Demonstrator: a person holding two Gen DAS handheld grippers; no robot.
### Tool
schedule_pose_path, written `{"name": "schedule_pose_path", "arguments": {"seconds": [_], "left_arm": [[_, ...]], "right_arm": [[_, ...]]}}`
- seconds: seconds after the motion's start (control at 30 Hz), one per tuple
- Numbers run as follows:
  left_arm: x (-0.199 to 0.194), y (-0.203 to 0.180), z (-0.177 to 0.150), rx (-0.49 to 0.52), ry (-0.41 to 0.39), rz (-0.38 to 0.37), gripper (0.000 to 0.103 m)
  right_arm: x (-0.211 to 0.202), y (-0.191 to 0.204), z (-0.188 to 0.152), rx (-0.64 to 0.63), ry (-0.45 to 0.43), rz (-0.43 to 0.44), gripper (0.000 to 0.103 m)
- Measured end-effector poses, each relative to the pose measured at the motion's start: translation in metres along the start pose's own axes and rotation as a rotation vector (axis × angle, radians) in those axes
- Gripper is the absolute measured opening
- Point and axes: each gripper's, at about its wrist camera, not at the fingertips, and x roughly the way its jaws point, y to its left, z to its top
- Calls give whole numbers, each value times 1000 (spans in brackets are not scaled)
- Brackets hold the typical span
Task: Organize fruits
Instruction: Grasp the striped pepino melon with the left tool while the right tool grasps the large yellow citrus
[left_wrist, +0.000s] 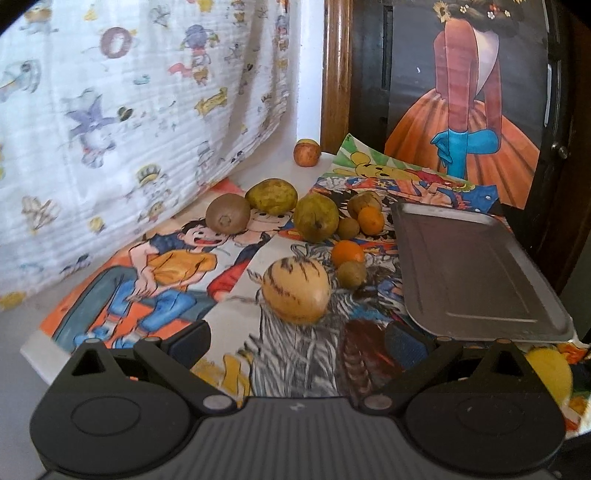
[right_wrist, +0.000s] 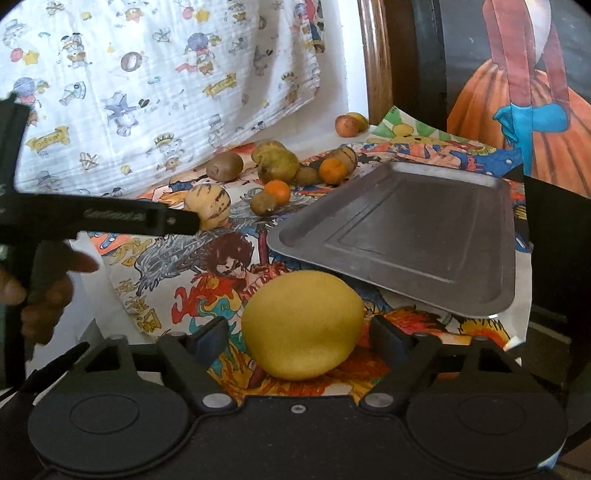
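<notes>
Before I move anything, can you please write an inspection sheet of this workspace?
Surface: table covered with colourful cartoon posters.
Job's things: metal tray, nothing on it; large yellow fruit; striped melon; kiwi, pears, small oranges in a loose group; reddish fruit apart at the back.
Clutter: nothing seen.
Grippers: left gripper open, just before the striped melon; right gripper open around the yellow fruit, not gripping it.
Cables: nothing seen.
Surroundings: printed white cloth, wooden post, painted picture behind.
</notes>
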Motion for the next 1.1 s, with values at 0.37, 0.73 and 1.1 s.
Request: {"name": "schedule_pose_path", "arguments": {"seconds": [0.37,0.73,1.1], "left_arm": [[41,0,17,-4,33,-25,100],[58,12,24,-53,52,-38,81],[66,18,25,-105,82,-55,58]], "right_arm": [[17,4,13,-74,5,6,65],[40,21,33,-103,24,106,64],[42,20,33,-85,15,128,64]]}}
